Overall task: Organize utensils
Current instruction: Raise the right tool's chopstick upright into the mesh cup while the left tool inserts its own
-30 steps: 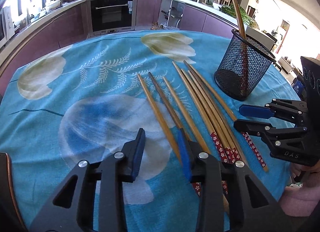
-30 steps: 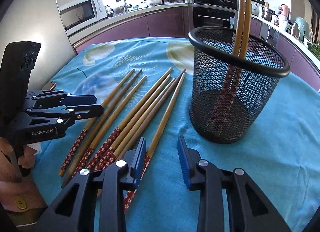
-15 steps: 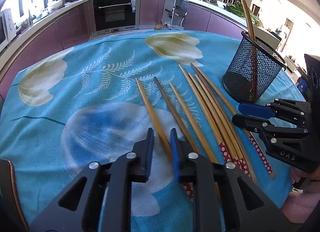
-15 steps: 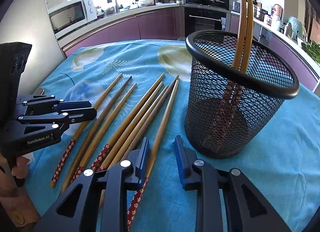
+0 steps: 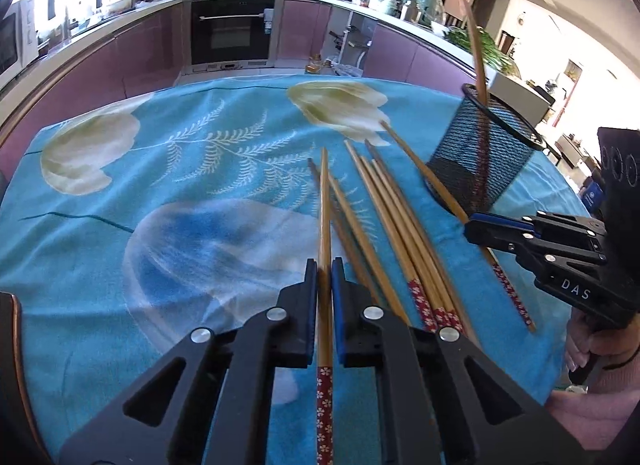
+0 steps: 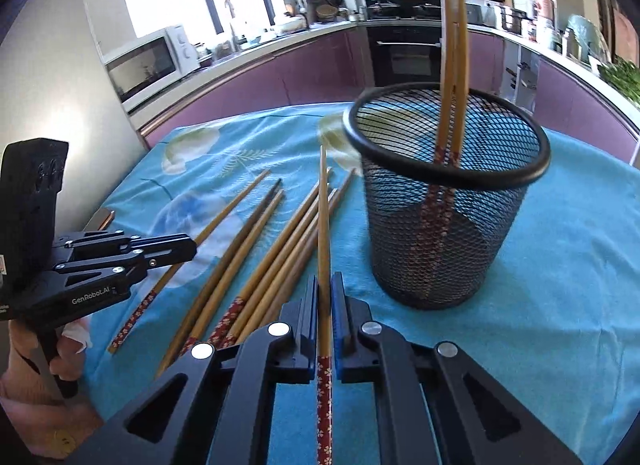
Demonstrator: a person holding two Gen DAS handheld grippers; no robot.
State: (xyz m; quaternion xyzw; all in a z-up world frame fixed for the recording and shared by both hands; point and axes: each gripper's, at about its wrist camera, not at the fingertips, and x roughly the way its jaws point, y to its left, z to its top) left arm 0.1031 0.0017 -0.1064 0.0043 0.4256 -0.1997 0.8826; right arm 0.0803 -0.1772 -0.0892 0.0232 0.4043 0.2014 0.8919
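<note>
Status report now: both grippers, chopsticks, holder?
Left gripper shut on one chopstick. Right gripper likewise. Mesh holder upright, two inside. Path clear.

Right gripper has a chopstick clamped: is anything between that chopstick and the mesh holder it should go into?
Nothing visible blocks it. The right gripper holds its chopstick just left of the mesh holder, with only bare tablecloth between. The holder's mouth is open; two chopsticks already stand inside, leaving room beside them.

Blue floral tablecloth [image 5: 120, 249], built-in oven [image 5: 232, 31] & white microwave [image 6: 150, 63] behind.
</note>
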